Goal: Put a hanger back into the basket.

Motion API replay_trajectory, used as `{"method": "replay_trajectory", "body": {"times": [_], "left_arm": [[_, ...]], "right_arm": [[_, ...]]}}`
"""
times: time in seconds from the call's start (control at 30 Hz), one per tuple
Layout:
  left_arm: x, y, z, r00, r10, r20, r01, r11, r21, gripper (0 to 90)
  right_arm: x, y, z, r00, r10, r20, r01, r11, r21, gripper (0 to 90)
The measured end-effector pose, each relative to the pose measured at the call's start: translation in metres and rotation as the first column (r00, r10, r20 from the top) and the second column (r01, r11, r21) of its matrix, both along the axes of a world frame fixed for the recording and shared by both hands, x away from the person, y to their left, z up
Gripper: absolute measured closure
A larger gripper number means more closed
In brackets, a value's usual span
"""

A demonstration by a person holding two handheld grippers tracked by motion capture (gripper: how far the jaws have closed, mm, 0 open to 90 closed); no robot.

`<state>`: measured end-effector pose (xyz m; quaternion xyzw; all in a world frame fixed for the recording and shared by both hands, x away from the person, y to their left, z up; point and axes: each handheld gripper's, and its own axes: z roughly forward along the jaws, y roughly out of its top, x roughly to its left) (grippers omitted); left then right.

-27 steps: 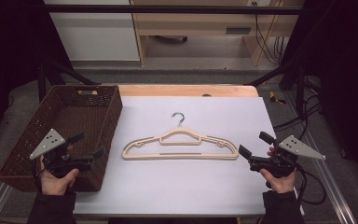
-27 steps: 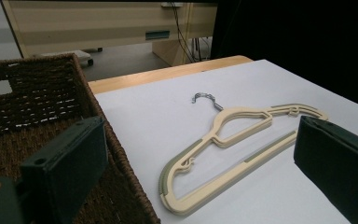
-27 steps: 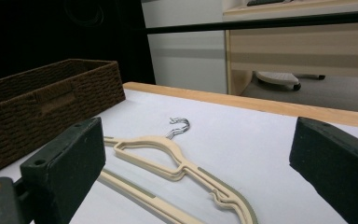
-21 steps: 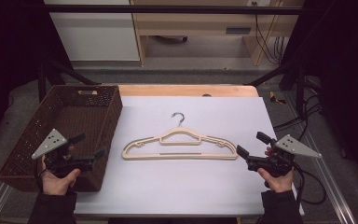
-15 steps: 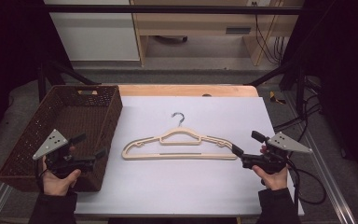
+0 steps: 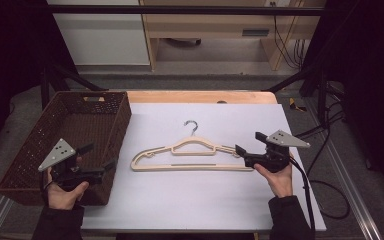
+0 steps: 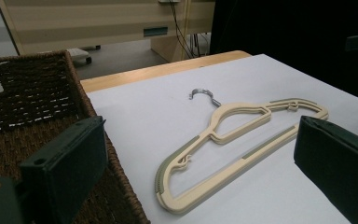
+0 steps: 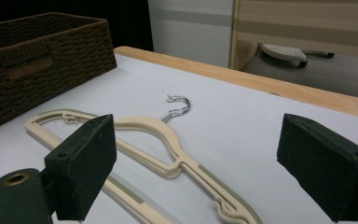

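High view: right gripper (image 6: 241, 154), jaws wide and holding nothing, sits at the end of the hanger (image 6: 192, 154) lying flat on the worktop (image 6: 180, 200) (beside the basket (image 6: 45, 145)); a shallow pinch could skid off.

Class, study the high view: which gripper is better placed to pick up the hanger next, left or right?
Probably the right gripper: its open jaws sit at the hanger's right end. The left gripper hovers over the basket's edge, farther from the hanger.
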<state>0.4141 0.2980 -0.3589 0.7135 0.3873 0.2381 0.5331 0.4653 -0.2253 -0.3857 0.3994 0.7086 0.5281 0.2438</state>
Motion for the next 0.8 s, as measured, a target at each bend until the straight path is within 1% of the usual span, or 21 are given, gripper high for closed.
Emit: {"method": "replay_trajectory", "body": {"times": [0.03, 0.07, 0.13, 0.17, 0.2, 0.23, 0.27, 0.3, 0.33, 0.4, 0.47, 0.5, 0.53, 0.57, 0.63, 0.67, 0.7, 0.73, 0.77, 0.8], "left_arm": [[0.000, 0.000, 0.000, 1.0000, 0.000, 0.000, 0.000, 1.0000, 0.000, 2.6], [0.000, 0.000, 0.000, 1.0000, -0.001, 0.000, 0.001, 1.0000, 0.001, 2.6], [0.000, 0.000, 0.000, 1.0000, -0.001, 0.001, 0.001, 1.0000, 0.005, 2.6], [0.000, 0.000, 0.000, 1.0000, -0.001, 0.001, 0.001, 1.0000, 0.005, 2.6], [0.000, 0.000, 0.000, 1.0000, 0.002, 0.002, -0.002, 1.0000, 0.006, 2.6], [0.000, 0.000, 0.000, 1.0000, 0.002, 0.002, -0.002, 1.0000, 0.004, 2.6], [0.000, 0.000, 0.000, 1.0000, 0.002, 0.001, -0.002, 1.0000, 0.004, 2.6], [0.000, 0.001, 0.000, 1.0000, 0.003, 0.000, -0.003, 1.0000, 0.005, 2.6], [0.000, 0.001, 0.000, 1.0000, 0.003, 0.002, -0.003, 1.0000, 0.006, 2.6], [0.000, 0.001, 0.000, 1.0000, 0.003, 0.004, -0.003, 1.0000, 0.003, 2.6], [0.000, 0.001, 0.000, 1.0000, 0.005, 0.005, -0.005, 1.0000, 0.002, 2.6], [0.000, 0.001, 0.000, 1.0000, 0.006, 0.005, -0.006, 1.0000, 0.001, 2.6], [0.000, 0.002, 0.000, 1.0000, 0.006, 0.004, -0.006, 1.0000, 0.001, 2.6], [0.000, 0.002, 0.000, 1.0000, 0.007, 0.003, -0.007, 1.0000, 0.003, 2.6], [0.000, 0.002, -0.001, 1.0000, 0.008, 0.002, -0.008, 1.0000, 0.005, 2.6], [0.001, 0.002, -0.001, 1.0000, 0.009, 0.000, -0.009, 0.9999, 0.006, 2.6], [0.001, 0.001, -0.002, 0.9999, 0.011, 0.000, -0.011, 0.9999, 0.001, 2.6], [0.001, 0.001, -0.002, 1.0000, 0.009, -0.003, -0.009, 1.0000, 0.001, 2.6], [0.001, 0.001, -0.002, 1.0000, 0.009, -0.004, -0.009, 1.0000, 0.004, 2.6], [0.001, 0.000, -0.003, 1.0000, 0.004, -0.005, -0.004, 0.9999, 0.012, 2.6]], "right_arm": [[0.000, 0.000, 0.000, 1.0000, 0.000, 0.000, 0.000, 1.0000, 0.000, 12.6], [0.006, 0.007, 0.001, 0.9999, 0.014, -0.001, -0.014, 0.9999, -0.006, 15.0], [0.012, 0.013, 0.000, 0.9999, 0.012, -0.008, -0.012, 0.9998, -0.013, 16.1], [0.012, 0.013, 0.000, 0.9999, 0.012, -0.008, -0.012, 0.9998, -0.013, 16.1], [0.021, 0.022, -0.002, 0.9997, 0.010, -0.022, -0.010, 0.9995, -0.030, 16.7], [0.021, 0.022, -0.002, 0.9997, 0.010, -0.022, -0.010, 0.9995, -0.030, 16.7], [0.027, 0.031, -0.005, 0.9993, 0.013, -0.036, -0.015, 0.9991, -0.041, 17.3], [0.027, 0.031, -0.005, 0.9993, 0.013, -0.036, -0.015, 0.9991, -0.041, 17.3], [0.029, 0.034, -0.006, 0.9992, 0.017, -0.036, -0.018, 0.9986, -0.049, 17.5], [0.036, 0.040, -0.008, 0.9990, 0.019, -0.041, -0.022, 0.9969, -0.075, 20.9], [0.046, 0.042, -0.013, 0.9981, 0.015, -0.060, -0.021, 0.9957, -0.090, 24.7], [0.054, 0.042, -0.020, 0.9956, 0.017, -0.092, -0.026, 0.9940, -0.107, 25.8], [0.054, 0.042, -0.020, 0.9956, 0.017, -0.092, -0.026, 0.9940, -0.107, 25.8], [0.059, 0.041, -0.025, 0.9939, 0.015, -0.109, -0.029, 0.9912, -0.129, 25.9], [0.069, 0.040, -0.038, 0.9867, 0.015, -0.162, -0.043, 0.9843, -0.171, 23.9], [0.075, 0.040, -0.048, 0.9790, 0.010, -0.204, -0.054, 0.9758, -0.212, 24.9], [0.075, 0.040, -0.048, 0.9790, 0.010, -0.204, -0.054, 0.9758, -0.212, 24.9], [0.080, 0.040, -0.055, 0.9749, 0.015, -0.222, -0.070, 0.9686, -0.239, 27.5], [0.080, 0.040, -0.055, 0.9749, 0.015, -0.222, -0.070, 0.9686, -0.239, 27.5], [0.085, 0.042, -0.063, 0.9687, 0.019, -0.248, -0.086, 0.9614, -0.262, 29.1]]}}
